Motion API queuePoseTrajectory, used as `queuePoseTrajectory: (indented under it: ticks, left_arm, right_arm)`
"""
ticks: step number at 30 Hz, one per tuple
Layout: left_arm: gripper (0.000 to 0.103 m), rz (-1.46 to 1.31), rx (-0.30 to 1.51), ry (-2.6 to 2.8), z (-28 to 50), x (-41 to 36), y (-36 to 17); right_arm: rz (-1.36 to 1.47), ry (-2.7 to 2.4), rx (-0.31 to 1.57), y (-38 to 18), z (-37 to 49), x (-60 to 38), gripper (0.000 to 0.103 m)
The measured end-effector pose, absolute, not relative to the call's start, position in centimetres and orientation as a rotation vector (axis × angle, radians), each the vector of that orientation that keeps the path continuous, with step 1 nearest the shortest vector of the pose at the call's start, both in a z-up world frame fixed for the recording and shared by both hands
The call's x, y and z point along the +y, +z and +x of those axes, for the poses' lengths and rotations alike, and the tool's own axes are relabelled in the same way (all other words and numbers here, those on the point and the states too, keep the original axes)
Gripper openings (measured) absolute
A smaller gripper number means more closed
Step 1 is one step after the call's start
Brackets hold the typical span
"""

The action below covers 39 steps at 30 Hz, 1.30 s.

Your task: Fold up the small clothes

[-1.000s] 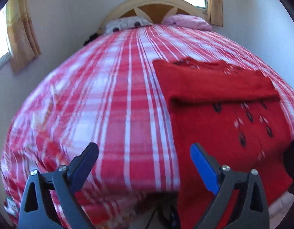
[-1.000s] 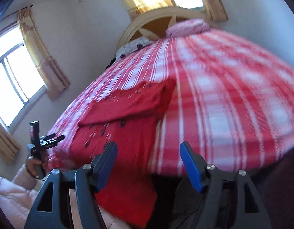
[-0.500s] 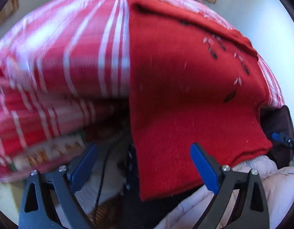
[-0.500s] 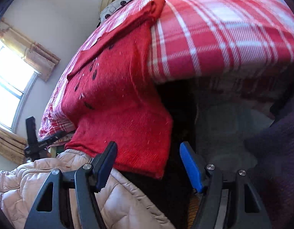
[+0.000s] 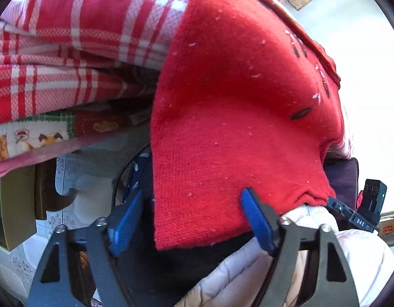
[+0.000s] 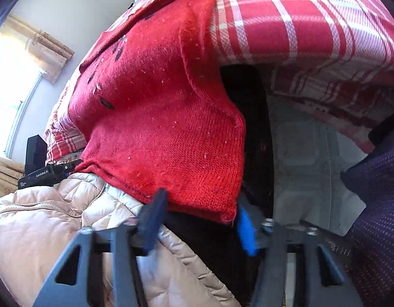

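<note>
A red knit sweater [image 5: 235,117] lies on the bed and hangs over its near edge; it also shows in the right wrist view [image 6: 166,117]. My left gripper [image 5: 191,220] is open, its jaws on either side of the sweater's lower left corner. My right gripper [image 6: 199,217] is open, its jaws on either side of the lower right corner. Neither is closed on the cloth. The right gripper also shows in the left wrist view [image 5: 350,215], and the left gripper in the right wrist view [image 6: 43,174].
The bed has a red and white plaid cover [image 5: 81,25] with layered bedding at its edge. A pale puffy jacket [image 6: 56,225] lies just below the sweater's hem. A window with curtains [image 6: 23,51] is at the left.
Both grippers have dropped from above the bed to the hanging hem and moved in close. Their jaws now sit around the sweater's two lower corners and look narrower than before.
</note>
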<state>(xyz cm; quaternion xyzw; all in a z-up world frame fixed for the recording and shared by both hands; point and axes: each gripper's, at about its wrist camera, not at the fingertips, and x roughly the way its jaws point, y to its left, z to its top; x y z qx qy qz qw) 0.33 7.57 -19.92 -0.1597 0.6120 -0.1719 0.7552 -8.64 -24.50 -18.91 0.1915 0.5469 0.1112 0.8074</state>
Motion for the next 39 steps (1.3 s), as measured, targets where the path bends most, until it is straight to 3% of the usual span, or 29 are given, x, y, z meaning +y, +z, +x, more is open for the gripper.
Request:
queuePoseTrajectory:
  ticks: [2, 4, 5, 6, 13, 20, 29, 32, 36, 39]
  left_arm:
    - [0.06, -0.329, 1.313, -0.394, 0.0, 6.9, -19.2]
    - [0.026, -0.288, 1.276, -0.422, 0.1, 6.3, -18.0]
    - [0.017, -0.258, 1.252, -0.432, -0.1, 5.8, -17.3]
    - [0.015, -0.241, 1.241, -0.444, -0.1, 5.5, -16.8]
    - [0.014, -0.234, 1.194, -0.484, -0.3, 4.9, -14.8]
    - [0.014, -0.362, 1.093, -0.507, 2.3, 7.5, -8.9]
    - [0.015, -0.324, 0.966, -0.43, 11.4, 5.5, -5.2]
    - [0.025, -0.303, 0.983, -0.359, 15.3, 4.7, -6.7]
    - [0.052, -0.236, 0.968, -0.234, 18.6, 5.2, -8.2]
    - [0.057, -0.267, 0.95, -0.228, 18.7, 6.6, -8.1]
  right_arm:
    - [0.414, 0.253, 1.156, -18.5, -8.7, -24.7, 0.013]
    - [0.439, 0.284, 1.15, -18.1, -8.7, -24.7, 0.012]
    - [0.439, 0.289, 1.151, -18.0, -8.6, -24.6, 0.012]
    - [0.436, 0.298, 1.149, -17.9, -8.7, -24.6, 0.012]
    - [0.651, 0.395, 1.007, -14.6, -9.3, -27.0, 0.011]
    - [0.803, 0.505, 0.842, -10.3, -9.3, -28.5, 0.011]
    - [0.818, 0.461, 0.695, -5.6, 0.1, -31.1, 0.011]
    - [0.804, 0.42, 0.704, -6.9, 4.4, -31.2, 0.013]
    - [0.808, 0.334, 0.755, -10.1, 8.4, -31.4, 0.014]
    - [0.824, 0.317, 0.768, -11.5, 9.3, -32.0, 0.02]
